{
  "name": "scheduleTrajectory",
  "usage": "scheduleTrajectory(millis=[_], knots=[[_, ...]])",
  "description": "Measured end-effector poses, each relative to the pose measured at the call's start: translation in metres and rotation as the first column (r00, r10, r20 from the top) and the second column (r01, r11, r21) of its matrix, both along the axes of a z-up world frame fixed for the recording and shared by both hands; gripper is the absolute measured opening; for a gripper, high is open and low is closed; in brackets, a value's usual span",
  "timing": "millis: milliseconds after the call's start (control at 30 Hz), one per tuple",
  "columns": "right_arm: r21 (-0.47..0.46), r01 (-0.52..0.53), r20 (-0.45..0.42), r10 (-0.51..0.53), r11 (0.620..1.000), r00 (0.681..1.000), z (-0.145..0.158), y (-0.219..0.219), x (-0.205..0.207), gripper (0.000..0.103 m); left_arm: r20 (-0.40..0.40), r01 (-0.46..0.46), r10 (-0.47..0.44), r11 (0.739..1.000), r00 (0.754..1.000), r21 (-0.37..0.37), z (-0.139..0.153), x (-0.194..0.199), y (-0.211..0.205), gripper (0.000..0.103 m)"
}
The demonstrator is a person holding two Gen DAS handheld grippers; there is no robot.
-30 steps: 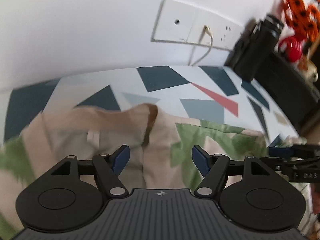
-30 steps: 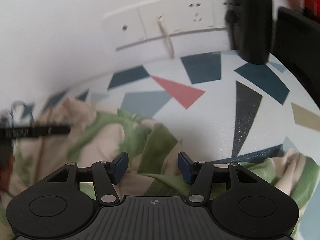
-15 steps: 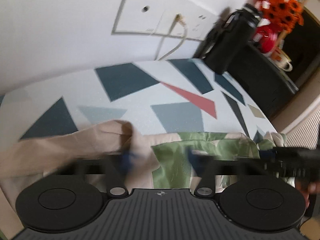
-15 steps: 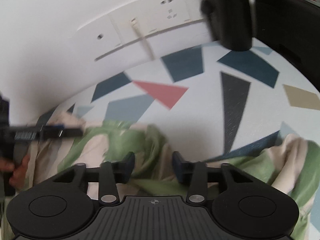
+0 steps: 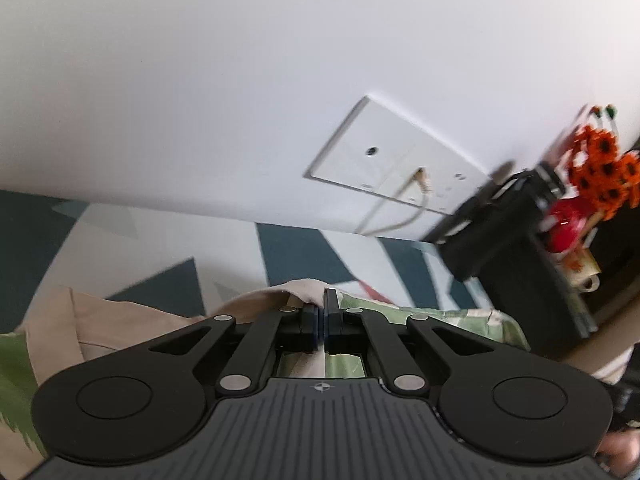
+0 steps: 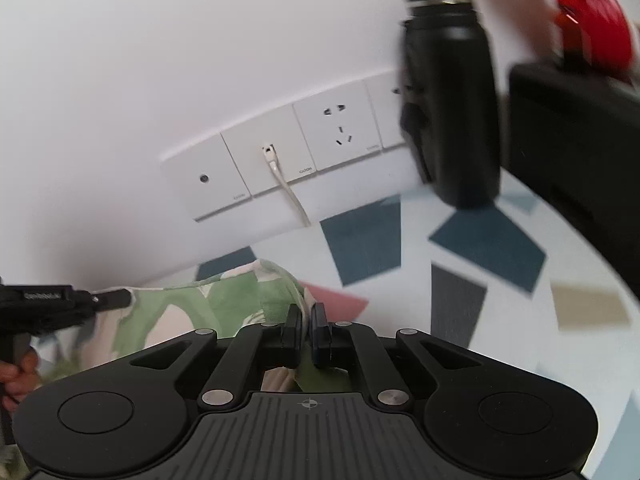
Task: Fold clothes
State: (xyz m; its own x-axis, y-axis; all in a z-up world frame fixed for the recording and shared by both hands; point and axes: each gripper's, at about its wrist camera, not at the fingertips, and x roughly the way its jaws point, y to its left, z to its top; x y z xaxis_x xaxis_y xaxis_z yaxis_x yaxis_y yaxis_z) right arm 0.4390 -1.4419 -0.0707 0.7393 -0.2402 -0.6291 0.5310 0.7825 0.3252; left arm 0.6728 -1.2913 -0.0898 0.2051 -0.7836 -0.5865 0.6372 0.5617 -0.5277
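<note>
Left gripper (image 5: 323,312) clamped on a raised fold of the garment (image 5: 420,320), pads pressed together with beige cloth bunched up just above and left of the tips. Beige reverse side of the fabric spread to the left of those fingers, green leaf print to the right and directly under them. Right gripper (image 6: 306,330) likewise pinched on the garment (image 6: 224,300), a thin ridge of green-and-cream cloth caught between the nearly touching pads and rising ahead and to the left of them. From the right wrist view, left gripper (image 6: 104,300) visible far to the left, its tip against the same leaf-print cloth, with part of a hand (image 6: 16,376) wrapped round its handle. Beyond both sets of tips, a white tablecloth (image 6: 420,248) with dark blue, grey, pink and tan angular patches, bare ahead and to the right of the right gripper. Farther ahead, a white wall with a socket panel (image 6: 280,160) and a pale cable (image 6: 290,196) plugged in and hanging down. To the upper right of the right gripper, a black insulated bottle (image 6: 452,92) upright on the cloth, a black box-like object (image 6: 576,144) just beside it, something red behind, blurred. From the left wrist view, orange artificial flowers (image 5: 600,172) far to the upper right, above a red item and a patterned mug (image 5: 582,272).
</note>
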Motion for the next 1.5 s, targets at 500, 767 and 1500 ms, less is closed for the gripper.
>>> scheduleTrajectory(millis=[500, 767, 1500], knots=[[0.003, 0.109, -0.044, -0.109, 0.994, 0.993, -0.034, -0.046, 0.025, 0.013, 0.212, 0.013, -0.074, 0.961, 0.974, 0.275, -0.032, -0.008, -0.044, 0.022], [-0.003, 0.379, 0.112, -0.376, 0.925, 0.92, 0.028, -0.031, -0.131, 0.033, 0.376, 0.018, -0.118, 0.965, 0.919, 0.26, 0.021, -0.045, -0.018, 0.064], [-0.155, 0.046, -0.238, -0.083, 0.987, 0.968, -0.04, 0.116, -0.145, 0.046, 0.299, 0.219, -0.371, 0.872, 0.879, 0.438, -0.031, -0.146, -0.03, 0.07]])
